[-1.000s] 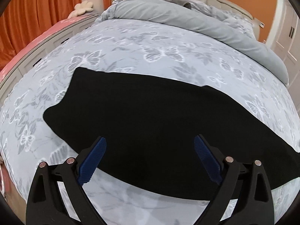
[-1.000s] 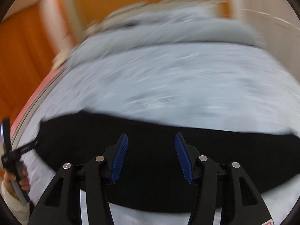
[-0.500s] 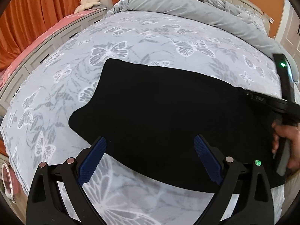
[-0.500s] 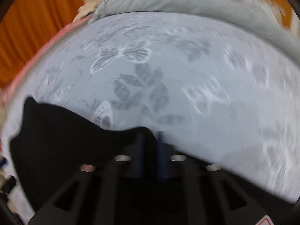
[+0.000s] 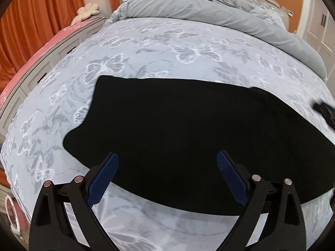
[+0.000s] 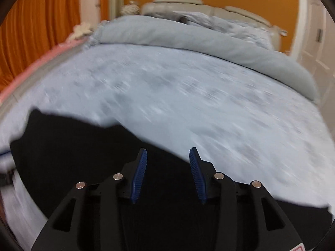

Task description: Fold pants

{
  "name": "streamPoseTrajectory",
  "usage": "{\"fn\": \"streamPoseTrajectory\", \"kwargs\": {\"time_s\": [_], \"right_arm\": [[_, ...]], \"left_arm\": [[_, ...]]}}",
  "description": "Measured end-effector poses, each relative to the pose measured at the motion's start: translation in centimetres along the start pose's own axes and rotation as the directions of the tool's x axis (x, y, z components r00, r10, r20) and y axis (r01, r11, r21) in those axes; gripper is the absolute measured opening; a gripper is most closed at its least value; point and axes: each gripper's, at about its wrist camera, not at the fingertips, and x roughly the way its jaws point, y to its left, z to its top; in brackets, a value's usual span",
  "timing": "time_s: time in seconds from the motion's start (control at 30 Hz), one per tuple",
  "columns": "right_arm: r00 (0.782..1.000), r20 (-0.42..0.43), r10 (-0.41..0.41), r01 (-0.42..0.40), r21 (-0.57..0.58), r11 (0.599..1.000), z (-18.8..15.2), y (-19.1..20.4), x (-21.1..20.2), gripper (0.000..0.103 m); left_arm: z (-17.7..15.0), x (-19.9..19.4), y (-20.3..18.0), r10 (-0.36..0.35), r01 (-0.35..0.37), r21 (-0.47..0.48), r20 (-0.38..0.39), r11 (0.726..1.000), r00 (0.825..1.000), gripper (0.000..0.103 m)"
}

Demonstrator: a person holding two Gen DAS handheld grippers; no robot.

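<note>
On bedspread (image 5: 188,48), black pants (image 5: 178,129)

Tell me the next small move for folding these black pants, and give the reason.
Probably lower the left claw onto the near edge of the pants and pinch it. The pants lie flat on the butterfly bedspread; the left claw hovers wide open, while the right claw is opening, gripping nothing.
</note>
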Motion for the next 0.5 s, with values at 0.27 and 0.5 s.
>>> {"fn": "streamPoseTrajectory", "kwargs": {"time_s": [0.27, 0.5], "right_arm": [[0.964, -0.171, -0.203, 0.247, 0.291, 0.924, -11.0, -19.2, -2.8, 0.039], [0.915, -0.080, -0.395, 0.325, 0.728, 0.603, -18.0, -35.5, -12.1, 0.068]], "left_arm": [[-1.6, -1.4, -4.4, -0.027, 0.026, 0.042, 0.003, 0.999, 1.000, 0.094], [-2.0, -1.5, -9.3, -0.071, 0.070, 0.072, 0.003, 0.995, 0.997, 0.094]]}}
